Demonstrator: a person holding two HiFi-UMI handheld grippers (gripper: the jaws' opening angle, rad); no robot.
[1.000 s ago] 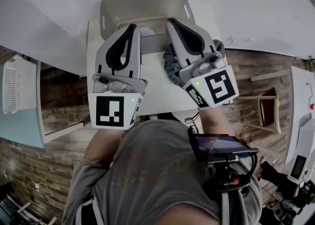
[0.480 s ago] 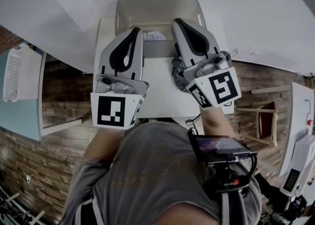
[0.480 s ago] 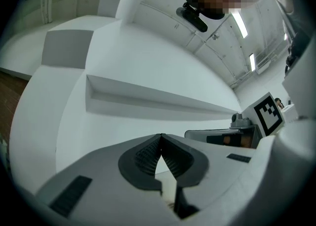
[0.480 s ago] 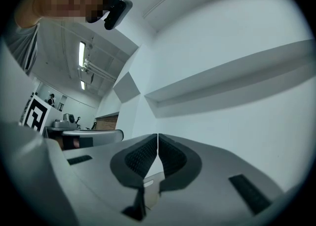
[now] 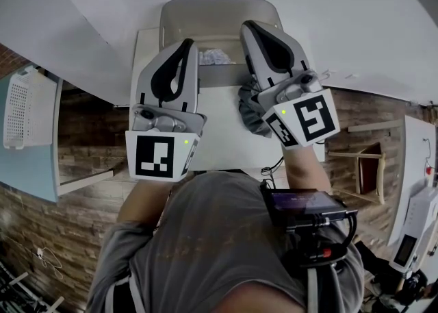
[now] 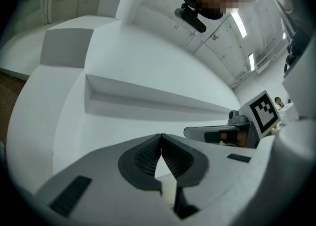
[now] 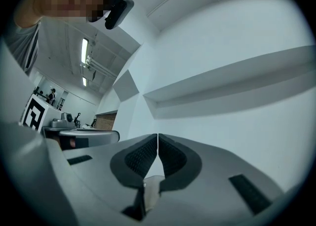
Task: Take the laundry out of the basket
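Observation:
A beige laundry basket (image 5: pixel 179 17) stands at the far end of the white table (image 5: pixel 219 140), against the wall. A bit of white laundry (image 5: pixel 216 54) shows inside it between the two grippers. A crumpled grey cloth (image 5: pixel 250 111) lies on the table, partly hidden under the right gripper. My left gripper (image 5: pixel 189 43) and my right gripper (image 5: pixel 248 26) are held side by side above the table, tips over the basket's near part. In the left gripper view the left gripper (image 6: pixel 160 135) is shut and empty. The right gripper (image 7: pixel 157 135) is likewise shut with nothing between its pads.
A white perforated basket (image 5: pixel 19 109) sits on a blue surface at the left. A wooden chair (image 5: pixel 373 151) and white equipment (image 5: pixel 414 226) stand at the right on the brick-patterned floor. Both gripper views look at a white wall with a ledge (image 6: pixel 148 94).
Both grippers have drifted a little relative to the basket, still shut. More of the grey cloth shows beneath the right gripper than a second ago.

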